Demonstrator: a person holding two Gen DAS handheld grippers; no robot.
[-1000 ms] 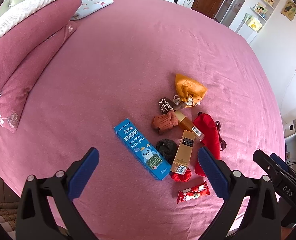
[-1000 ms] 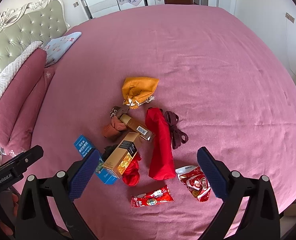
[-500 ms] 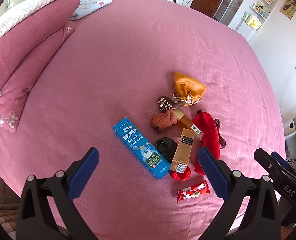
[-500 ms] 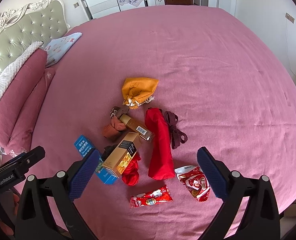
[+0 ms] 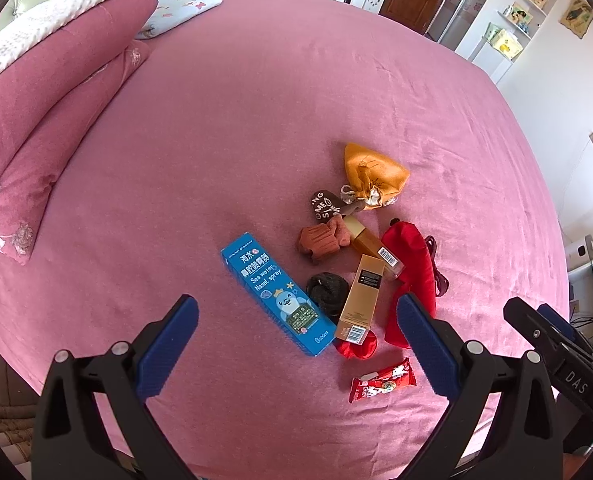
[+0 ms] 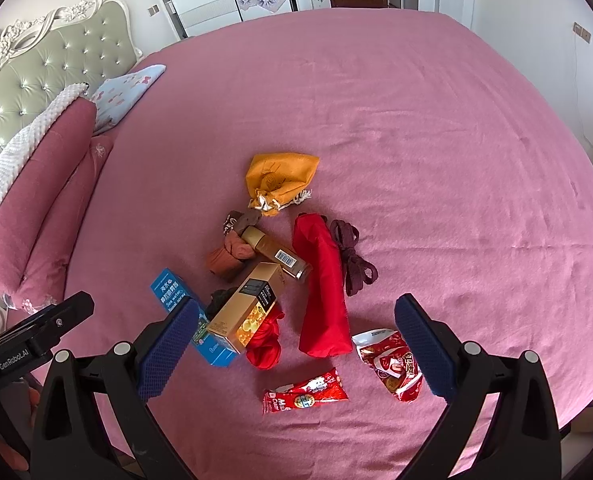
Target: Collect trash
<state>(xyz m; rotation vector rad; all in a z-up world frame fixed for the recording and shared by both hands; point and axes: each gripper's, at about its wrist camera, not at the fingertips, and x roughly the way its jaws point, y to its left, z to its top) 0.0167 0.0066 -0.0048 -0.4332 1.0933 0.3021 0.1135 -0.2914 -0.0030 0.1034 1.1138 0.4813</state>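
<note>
A pile of small items lies on a pink bed (image 5: 256, 120). It holds a blue nasal spray box (image 5: 276, 292), a gold box (image 5: 360, 300), a gold bottle (image 5: 372, 246), an orange pouch (image 5: 370, 176) and a red cloth bag (image 5: 410, 276). A red candy wrapper (image 5: 382, 380) lies nearest; it also shows in the right wrist view (image 6: 306, 392) beside a crumpled red snack packet (image 6: 392, 364). My left gripper (image 5: 296, 344) is open and empty above the near bed edge. My right gripper (image 6: 296, 344) is open and empty, hovering over the wrappers.
Pink pillows (image 5: 44, 100) and a tufted headboard (image 6: 36, 76) are at the left. A light blue pillow (image 6: 124, 92) lies by them. A dark brown ribbon (image 6: 352, 256), brown socks (image 5: 320, 238) and a black hair tie (image 5: 328, 288) sit in the pile. Wardrobe and shelves stand behind.
Both views have shifted only slightly; the left gripper has drawn back a little from the pile. Both grippers stay open. No item on the bed has moved.
</note>
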